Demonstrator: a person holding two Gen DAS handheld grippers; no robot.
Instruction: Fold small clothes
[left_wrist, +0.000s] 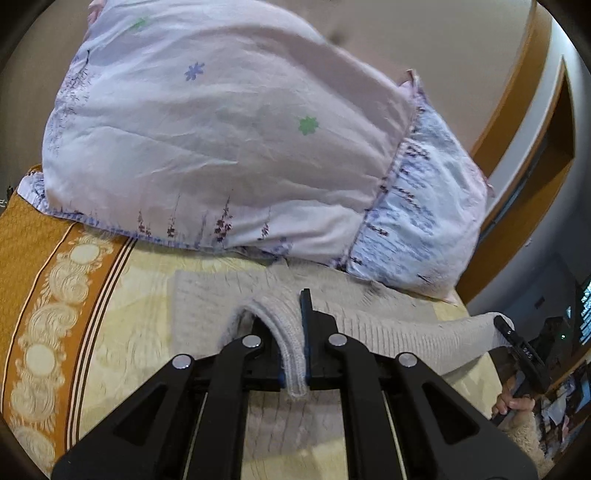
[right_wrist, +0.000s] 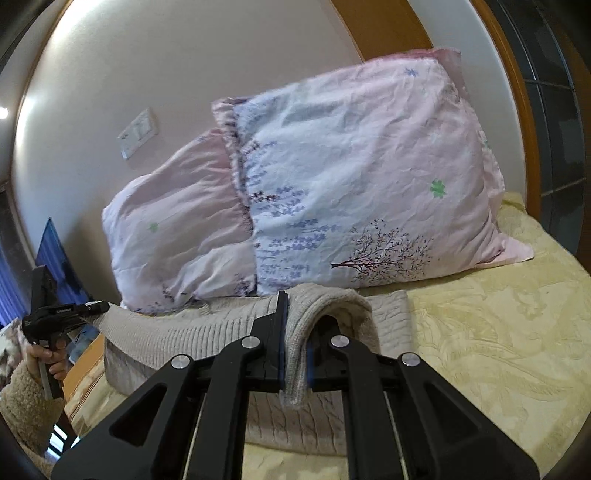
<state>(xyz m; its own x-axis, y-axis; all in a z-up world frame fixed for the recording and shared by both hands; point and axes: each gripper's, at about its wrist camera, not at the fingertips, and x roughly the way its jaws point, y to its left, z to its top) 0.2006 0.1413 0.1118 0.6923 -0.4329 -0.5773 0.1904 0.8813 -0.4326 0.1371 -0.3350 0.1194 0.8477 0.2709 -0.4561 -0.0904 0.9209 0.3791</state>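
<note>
- Nearest to us, the left hand-held gripper (left_wrist: 295, 354) is closed on a ribbed edge of the grey knitted garment (left_wrist: 388, 332), and only a short tip of the knit shows behind the jaws. We think a quick pull could draw this edge out of the grip.
- On the other side, the right hand-held gripper (right_wrist: 295, 354) is also closed on a thick bunched fold of the same garment (right_wrist: 177, 332). Such a roll may slide between the pads.
- We hold the garment lifted and stretched between both grippers, while its lower part lies on the bed (right_wrist: 480, 350). If one side goes ahead, the fold will come out crooked.
- Both pillows (right_wrist: 351, 192) lean just behind the garment. If we carry the edge too far, it may catch under them.
</note>
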